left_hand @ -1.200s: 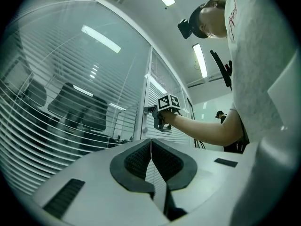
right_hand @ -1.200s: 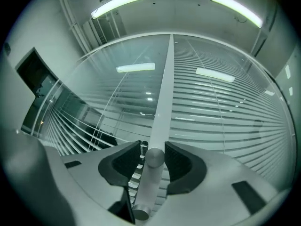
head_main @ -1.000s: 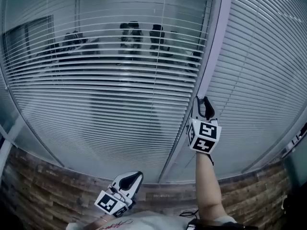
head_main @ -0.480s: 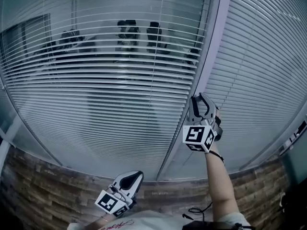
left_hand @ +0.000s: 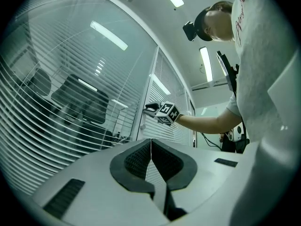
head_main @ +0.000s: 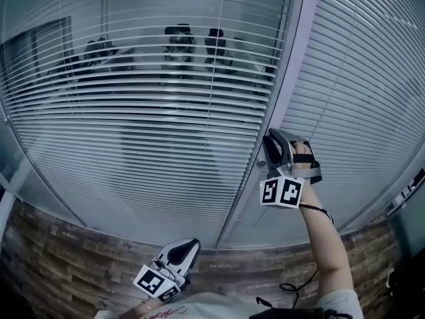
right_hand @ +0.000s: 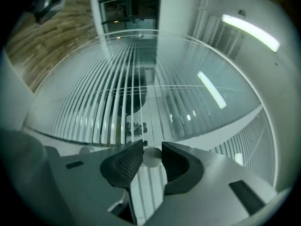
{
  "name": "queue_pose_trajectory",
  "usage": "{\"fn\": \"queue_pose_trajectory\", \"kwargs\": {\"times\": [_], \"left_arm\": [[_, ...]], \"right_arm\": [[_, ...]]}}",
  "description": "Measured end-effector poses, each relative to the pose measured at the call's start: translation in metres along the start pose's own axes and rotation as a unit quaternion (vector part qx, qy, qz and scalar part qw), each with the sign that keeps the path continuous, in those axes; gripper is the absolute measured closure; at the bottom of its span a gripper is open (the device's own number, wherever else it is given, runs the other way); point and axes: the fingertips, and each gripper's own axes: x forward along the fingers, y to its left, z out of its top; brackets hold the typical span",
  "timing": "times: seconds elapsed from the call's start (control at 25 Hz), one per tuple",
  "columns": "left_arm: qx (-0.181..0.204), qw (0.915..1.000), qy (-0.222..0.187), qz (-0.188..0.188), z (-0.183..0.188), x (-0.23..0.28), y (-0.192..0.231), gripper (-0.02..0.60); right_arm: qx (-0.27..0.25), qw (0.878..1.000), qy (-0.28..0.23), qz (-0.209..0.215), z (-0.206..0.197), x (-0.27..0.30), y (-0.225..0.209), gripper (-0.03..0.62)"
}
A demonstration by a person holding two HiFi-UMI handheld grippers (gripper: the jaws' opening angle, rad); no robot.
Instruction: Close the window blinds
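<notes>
- Right gripper view, first hazard: the small round knob [right_hand: 151,157] looks smooth and is caught only at its sides by the right gripper [right_hand: 152,150]. In a twist it may slip through the pads, leaving the slats unturned.
- Head view, second hazard: the knob sits on the frame post [head_main: 292,85], close against the glass [head_main: 80,198]. A gripper leaning off the knob's axis could scrape the post or knock the glass.
- Third hazard: the blinds [head_main: 153,125] hang behind the glass left of the post. Their slats are partly tilted, and office chairs [head_main: 178,42] show through the gaps. A turn the wrong way would likely open them further.
- Working hand: the right gripper is raised at arm's length to the post. Its jaws stand part-way apart, both ribbed pads pressing the knob, with nothing else between them.
- Idle hand: the left gripper [head_main: 182,250] has its jaws pressed together and empty. It is held low near the person, well apart from the window, and touches nothing.
</notes>
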Motion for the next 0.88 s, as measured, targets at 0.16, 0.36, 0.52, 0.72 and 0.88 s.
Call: {"fn": "queue_pose_trajectory", "kwargs": {"times": [0.16,0.36,0.52,0.72,0.88], "left_arm": [[-0.003,0.9999,0.002,0.01,-0.001,-0.002,0.001,0.563],[-0.002,0.9998,0.003,0.018,-0.002,-0.003,-0.001,0.563],[-0.003,0.9998,0.006,0.02,-0.004,-0.002,-0.004,0.563],[-0.004,0.9997,0.005,0.025,-0.006,-0.004,-0.008,0.563],[-0.009,0.9996,0.008,0.027,-0.007,-0.003,-0.009,0.563]], "right_arm": [[-0.119,0.993,-0.011,0.018,-0.001,0.001,0.006,0.462],[-0.244,0.969,-0.02,0.037,-0.002,0.001,0.014,0.462],[-0.306,0.95,-0.032,0.049,-0.004,0.0,0.017,0.464],[-0.216,0.975,-0.034,0.029,-0.001,-0.002,0.012,0.461],[0.117,0.993,-0.025,0.001,-0.006,-0.008,-0.01,0.382]]}}
